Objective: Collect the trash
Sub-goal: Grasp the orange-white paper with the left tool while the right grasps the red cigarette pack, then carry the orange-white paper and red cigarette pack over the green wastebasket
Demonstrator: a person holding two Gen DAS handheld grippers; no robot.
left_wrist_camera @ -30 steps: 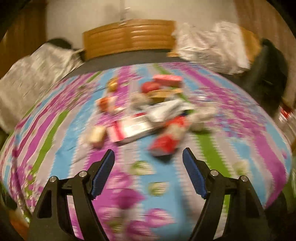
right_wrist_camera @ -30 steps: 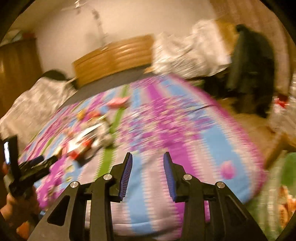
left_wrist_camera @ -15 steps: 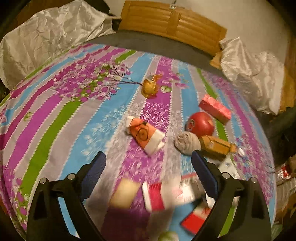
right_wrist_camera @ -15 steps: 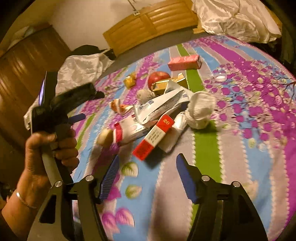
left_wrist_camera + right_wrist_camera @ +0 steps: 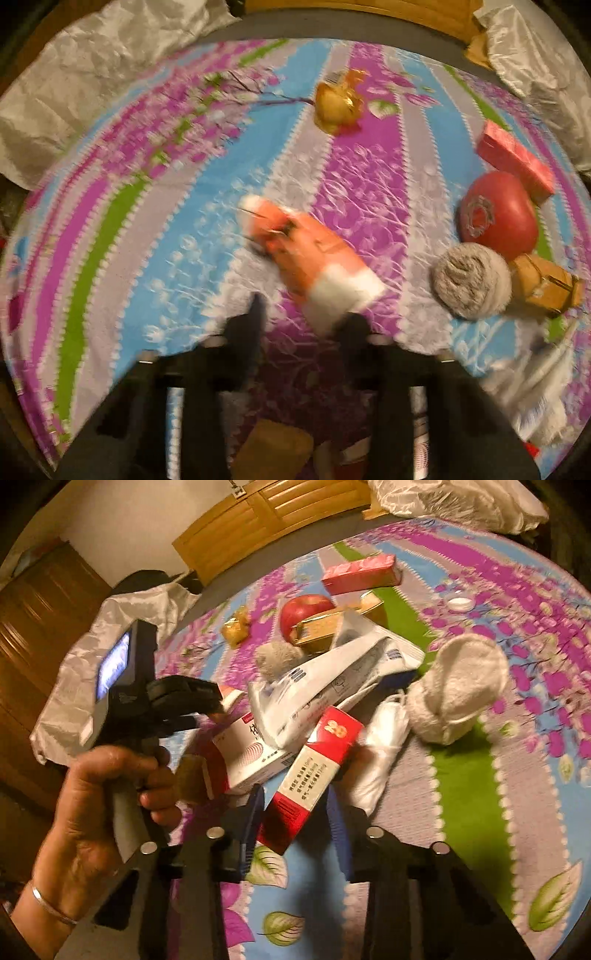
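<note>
Left wrist view: the left gripper (image 5: pixel 304 321) is blurred, its jaws standing apart with a gap between the tips. The white end of an orange and white wrapper (image 5: pixel 310 254) lies at that gap, close to the right-hand tip; whether the jaws touch it I cannot tell. The wrapper rests tilted on the striped bedspread (image 5: pixel 155 236). Farther up the bed sits a crumpled gold wrapper (image 5: pixel 338 103). To the right lie a pink box (image 5: pixel 515 160), a red apple (image 5: pixel 496 216) just below it, a grey ball of yarn (image 5: pixel 471 280) touching the apple's lower side, and a small brown carton (image 5: pixel 545 286) just beside the yarn. A silvery sheet (image 5: pixel 85 77) is bunched at the bed's upper left edge.

Right wrist view: the right gripper (image 5: pixel 295 818) has its jaws spread on either side of the near end of a red and white box (image 5: pixel 312 777), which lies slanted on the bedspread; the blue pads look close to its sides, but a firm pinch cannot be made out. Behind it are a white and red medicine box (image 5: pixel 251 753), a white plastic packet (image 5: pixel 332 679) draped over the pile, a white plastic bag (image 5: pixel 380 753), and a rolled white cloth (image 5: pixel 458 686) to the right. The apple (image 5: pixel 304 613), pink box (image 5: pixel 362 572) and gold wrapper (image 5: pixel 236 627) lie beyond. The left hand (image 5: pixel 103 801) grips the other gripper's handle at the left.
</note>
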